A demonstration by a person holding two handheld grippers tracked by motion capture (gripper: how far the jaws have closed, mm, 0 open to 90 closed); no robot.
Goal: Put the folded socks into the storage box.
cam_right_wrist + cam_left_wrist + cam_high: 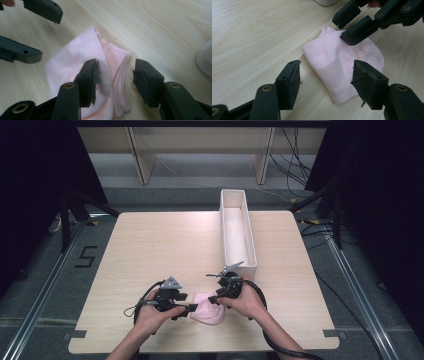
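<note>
A folded pink cloth (pixel 207 312) lies on the wooden table (pixel 150 250) near its front edge, between my two hands. My left gripper (pixel 192 308) reaches it from the left and my right gripper (pixel 215 298) from above right. In the left gripper view the left gripper (pixel 327 72) is open, its jaws standing either side of the cloth's (pixel 342 62) near corner without pressing on it. The right gripper (pixel 116 72) is also open; one jaw hangs over the cloth (pixel 72 62) and the other beside its layered edge. Each view also catches the other gripper (pixel 352 27) (pixel 48 33) farther off.
A long, narrow white box (pixel 223 232) stands open on the table's right half, running from the far edge toward my right hand. Its corner (pixel 206 58) shows in the right gripper view. Bare wood stretches to the left and far side.
</note>
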